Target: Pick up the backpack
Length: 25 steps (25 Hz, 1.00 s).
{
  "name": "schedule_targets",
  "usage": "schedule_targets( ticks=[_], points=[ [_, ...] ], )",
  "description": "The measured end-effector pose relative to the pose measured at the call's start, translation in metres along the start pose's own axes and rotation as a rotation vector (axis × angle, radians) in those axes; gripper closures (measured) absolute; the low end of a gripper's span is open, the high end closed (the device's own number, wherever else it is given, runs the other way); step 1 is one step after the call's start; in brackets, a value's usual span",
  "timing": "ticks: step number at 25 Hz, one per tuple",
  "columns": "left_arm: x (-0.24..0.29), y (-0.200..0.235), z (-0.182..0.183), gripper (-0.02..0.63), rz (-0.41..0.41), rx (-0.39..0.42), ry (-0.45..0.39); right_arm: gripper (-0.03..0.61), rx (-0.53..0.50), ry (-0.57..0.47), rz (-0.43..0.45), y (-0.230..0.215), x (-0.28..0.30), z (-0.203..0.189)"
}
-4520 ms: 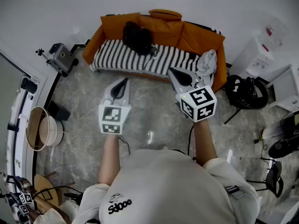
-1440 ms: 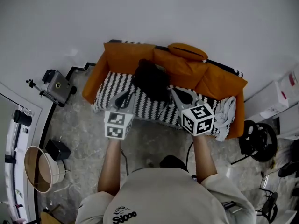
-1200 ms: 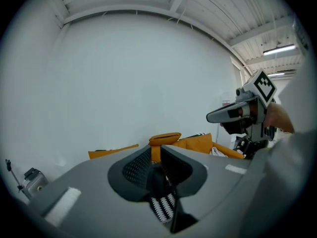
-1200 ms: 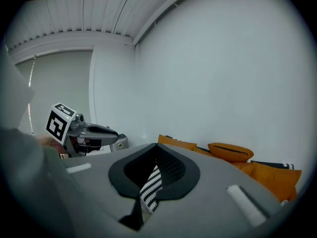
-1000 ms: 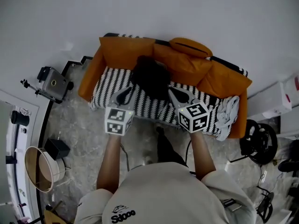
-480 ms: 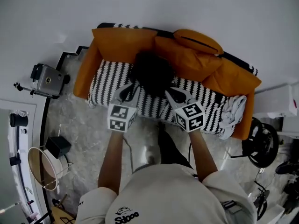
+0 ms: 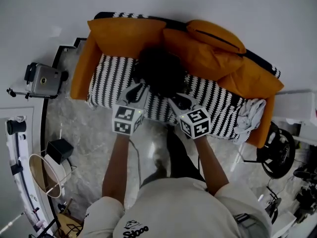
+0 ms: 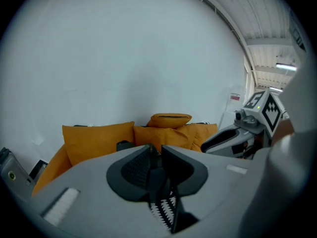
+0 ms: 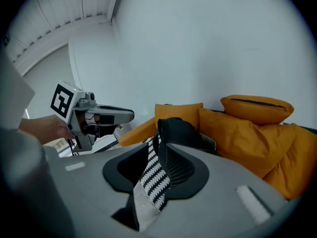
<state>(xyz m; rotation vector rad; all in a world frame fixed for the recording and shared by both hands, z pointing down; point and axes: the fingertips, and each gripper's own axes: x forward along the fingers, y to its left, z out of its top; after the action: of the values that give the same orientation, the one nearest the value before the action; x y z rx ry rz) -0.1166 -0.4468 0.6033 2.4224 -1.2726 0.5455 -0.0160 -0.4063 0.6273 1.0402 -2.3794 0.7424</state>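
Black backpack upright mid-sofa, against orange cushions.
Soft, dark, rounded lump on the striped seat. Left gripper jaws slightly apart, empty; right gripper jaws opening, empty; both near its front.

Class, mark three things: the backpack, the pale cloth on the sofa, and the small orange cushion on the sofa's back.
backpack (image 7: pixel 159 72), head view, middle of its black body.
pale cloth (image 7: pixel 250 114), head view, its crumpled middle.
small orange cushion (image 7: pixel 216 35), head view, its top face.
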Motion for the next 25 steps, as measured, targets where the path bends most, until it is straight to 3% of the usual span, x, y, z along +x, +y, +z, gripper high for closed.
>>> schedule_targets(
  ticks=[16, 25],
  points=[
    [0.101, 0.015, -0.043, 0.476, -0.096, -0.093, 0.060, 0.364, 0.152, 0.153, 0.100, -0.042, 0.114, -0.085],
    [0.130, 0.016, -0.049, 0.465, -0.109, -0.116, 0.077, 0.344, 0.174, 0.149, 0.152, -0.051, 0.152, -0.090]
  ],
)
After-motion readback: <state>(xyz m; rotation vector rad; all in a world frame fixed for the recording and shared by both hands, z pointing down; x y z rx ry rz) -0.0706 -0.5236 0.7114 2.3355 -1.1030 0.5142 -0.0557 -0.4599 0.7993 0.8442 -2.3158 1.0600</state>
